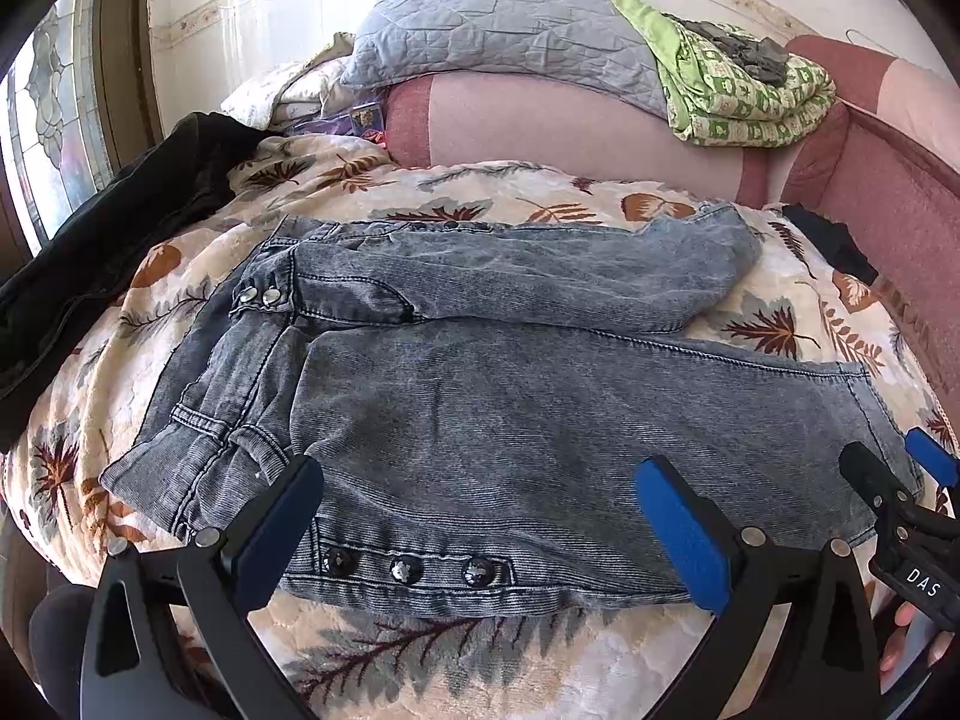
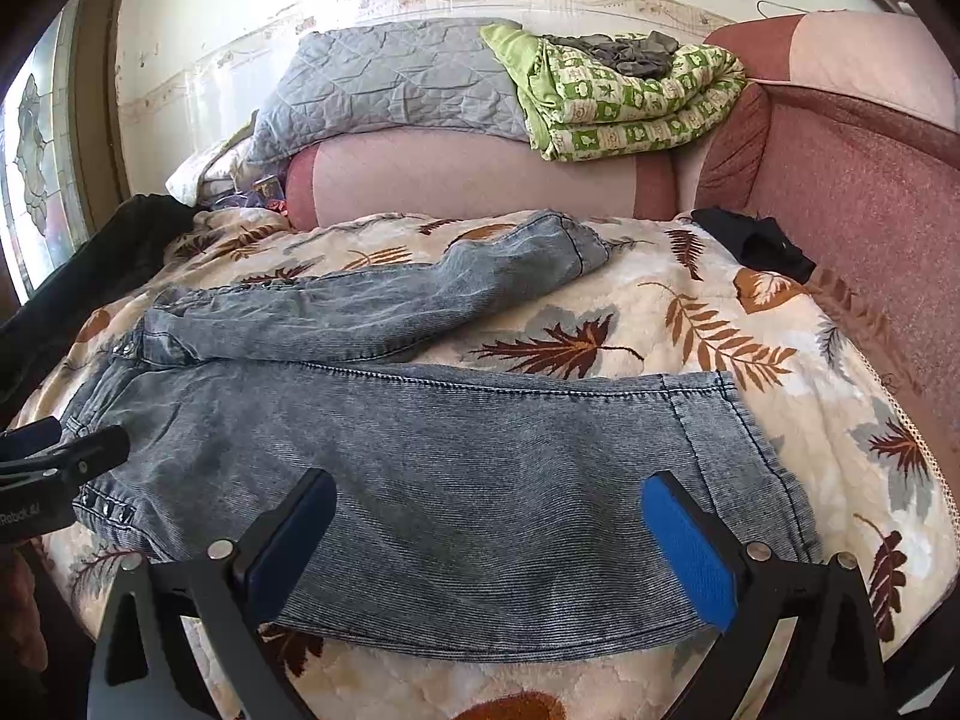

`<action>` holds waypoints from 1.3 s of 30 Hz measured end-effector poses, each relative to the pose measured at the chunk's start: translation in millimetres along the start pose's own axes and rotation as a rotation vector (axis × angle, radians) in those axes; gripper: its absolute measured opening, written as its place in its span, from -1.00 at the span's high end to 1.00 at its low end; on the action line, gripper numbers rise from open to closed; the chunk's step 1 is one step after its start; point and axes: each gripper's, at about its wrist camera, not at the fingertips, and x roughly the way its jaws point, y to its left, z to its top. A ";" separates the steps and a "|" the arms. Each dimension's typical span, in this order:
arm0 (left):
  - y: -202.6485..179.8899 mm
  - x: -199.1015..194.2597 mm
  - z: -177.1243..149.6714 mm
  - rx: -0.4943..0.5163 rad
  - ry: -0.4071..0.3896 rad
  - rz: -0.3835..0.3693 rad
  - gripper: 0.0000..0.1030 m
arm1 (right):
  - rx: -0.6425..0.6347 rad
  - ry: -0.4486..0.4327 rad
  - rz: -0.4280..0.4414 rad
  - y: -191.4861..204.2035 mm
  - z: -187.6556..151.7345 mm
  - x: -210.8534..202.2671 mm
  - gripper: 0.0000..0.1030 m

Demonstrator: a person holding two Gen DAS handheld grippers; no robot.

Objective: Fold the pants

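Observation:
Grey-blue denim pants (image 1: 480, 396) lie spread flat on a leaf-patterned blanket (image 1: 540, 192), waistband to the left, legs to the right and parted. My left gripper (image 1: 480, 528) is open, over the near leg's edge by the row of snap buttons (image 1: 408, 570). My right gripper (image 2: 489, 546) is open over the near leg (image 2: 480, 456), close to its hem (image 2: 738, 414). The right gripper also shows at the right edge of the left wrist view (image 1: 900, 480); the left gripper shows at the left edge of the right wrist view (image 2: 54, 450). Neither holds cloth.
A black garment (image 1: 108, 252) lies at the blanket's left edge, another dark cloth (image 2: 756, 240) at the right. Behind, a pink sofa arm (image 2: 480, 174) bears a grey quilt (image 2: 390, 78) and a green patterned blanket (image 2: 630, 102). The sofa back (image 2: 870, 210) rises at right.

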 end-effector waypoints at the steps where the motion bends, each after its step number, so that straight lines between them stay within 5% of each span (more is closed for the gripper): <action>1: 0.9 0.3 -0.3 -0.001 0.001 0.000 -1.00 | 0.000 0.001 0.001 0.1 0.1 0.1 -1.00; 7: 25.0 3.7 3.9 -0.044 0.025 -0.025 -1.00 | 0.109 0.035 0.049 -23.4 2.3 -0.4 -1.00; 14: 106.9 2.6 10.8 -0.217 0.034 -0.006 -1.00 | 0.258 0.106 0.043 -74.4 2.7 -4.9 -1.00; 21: 172.0 21.0 -0.8 -0.424 0.153 0.002 -1.00 | 0.551 0.350 0.138 -155.6 -14.6 7.6 -1.00; 24: 176.6 27.0 -7.2 -0.441 0.181 0.011 -1.00 | 0.624 0.380 0.106 -183.4 -21.4 10.6 -1.00; 29: 171.1 32.9 -11.2 -0.403 0.187 0.021 -1.00 | 0.753 0.443 0.213 -201.9 -33.5 29.1 -1.00; 34: 164.6 30.9 -12.0 -0.367 0.176 0.015 -1.00 | 0.816 0.435 0.186 -206.1 -39.3 42.7 -0.99; 39: 180.1 25.6 -13.6 -0.433 0.153 -0.023 -1.00 | 0.882 0.395 0.208 -213.4 -38.5 47.0 -0.62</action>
